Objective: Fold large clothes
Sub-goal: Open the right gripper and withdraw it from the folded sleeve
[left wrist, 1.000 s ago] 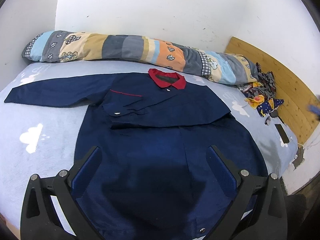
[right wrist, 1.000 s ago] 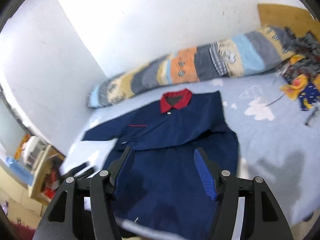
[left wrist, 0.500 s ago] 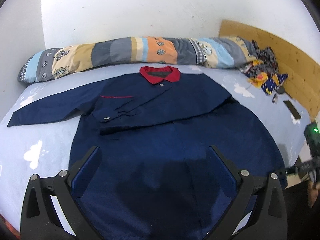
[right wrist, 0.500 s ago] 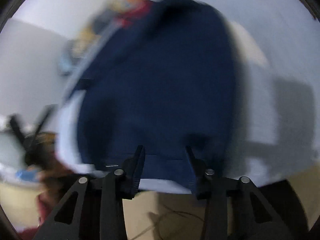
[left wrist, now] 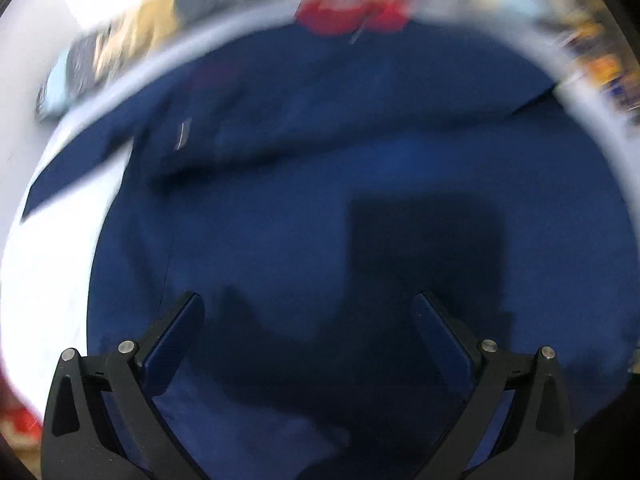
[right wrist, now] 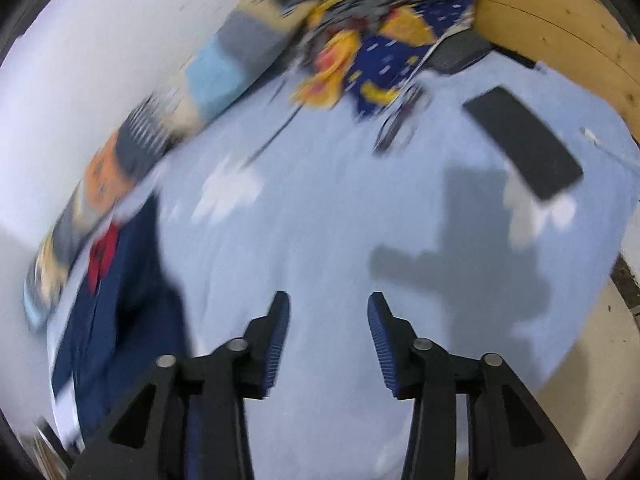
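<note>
A large navy blue garment (left wrist: 320,184) with a red collar (left wrist: 352,16) lies spread on the light blue bed sheet (right wrist: 340,216). One sleeve is folded across its chest, the other stretches out left. My left gripper (left wrist: 308,312) is open and empty, close above the garment's lower half. My right gripper (right wrist: 329,308) is open and empty over bare sheet, to the right of the garment (right wrist: 120,304), which shows at the left edge of the right wrist view. Both views are motion-blurred.
A long patchwork bolster (right wrist: 224,68) lies along the white wall. A heap of colourful clothes (right wrist: 372,52) sits by the wooden headboard (right wrist: 560,20). A black phone (right wrist: 524,144) and a cable lie on the sheet at the right.
My left gripper has dropped closer to the garment's lower half. My right gripper has swung right, off the garment, and now looks at bare sheet and the phone.
</note>
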A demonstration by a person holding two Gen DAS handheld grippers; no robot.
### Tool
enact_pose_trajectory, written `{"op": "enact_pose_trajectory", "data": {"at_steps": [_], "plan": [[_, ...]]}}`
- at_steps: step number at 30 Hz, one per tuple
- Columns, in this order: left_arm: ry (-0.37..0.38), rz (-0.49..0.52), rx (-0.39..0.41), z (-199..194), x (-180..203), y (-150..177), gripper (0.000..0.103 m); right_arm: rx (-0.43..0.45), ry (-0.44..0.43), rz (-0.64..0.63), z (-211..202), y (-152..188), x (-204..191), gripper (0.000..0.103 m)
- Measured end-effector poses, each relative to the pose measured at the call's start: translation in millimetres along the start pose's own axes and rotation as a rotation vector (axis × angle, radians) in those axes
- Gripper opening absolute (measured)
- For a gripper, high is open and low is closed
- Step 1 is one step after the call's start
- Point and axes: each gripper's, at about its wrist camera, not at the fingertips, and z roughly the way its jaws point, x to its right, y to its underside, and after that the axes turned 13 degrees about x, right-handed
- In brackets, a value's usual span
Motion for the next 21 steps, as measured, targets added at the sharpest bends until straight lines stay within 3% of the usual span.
{"op": "enact_pose_trajectory", "data": {"at_steps": [1, 3, 9, 10, 13, 15, 17, 18, 21], "plan": [[0.055, -0.081, -0.041, 7.9, -10.9, 2.2, 0.103, 0.008, 0.031, 0.021, 15.9, -17.3, 8.1, 0.05], [0.084, -0.135, -0.01, 2.5, -19.8, -1.8, 0.103, 0.01, 0.067, 0.047, 45.0, -45.7, 18.6, 0.052], [0.118, -0.128, 0.016, -4.1, -16.5, -2.1, 0.103, 0.029, 0.166, 0.11, 116.4, -85.7, 45.2, 0.049], [0.119, -0.127, 0.013, -3.5, -16.2, -1.6, 0.103, 0.071, 0.162, 0.116, 116.9, -91.4, 44.3, 0.049], [0.128, -0.133, 0.012, -2.8, -16.0, -1.0, 0.103, 0.145, 0.051, 0.11, 119.6, -94.2, 29.2, 0.05], [0.139, -0.136, 0.022, -3.9, -16.0, -1.2, 0.103, 0.088, -0.097, 0.146, 137.8, -87.5, 24.3, 0.049], [0.143, -0.134, 0.029, -6.0, -17.6, -1.5, 0.103, -0.016, -0.132, 0.152, 157.2, -77.2, 20.9, 0.043], [0.147, -0.137, 0.033, -7.2, -18.2, -0.6, 0.103, -0.027, -0.105, 0.135, 160.9, -74.2, 20.8, 0.043], [0.168, -0.152, 0.036, -11.3, -18.5, -3.1, 0.103, 0.004, 0.091, 0.032, 158.8, -77.8, 29.7, 0.036]]}}
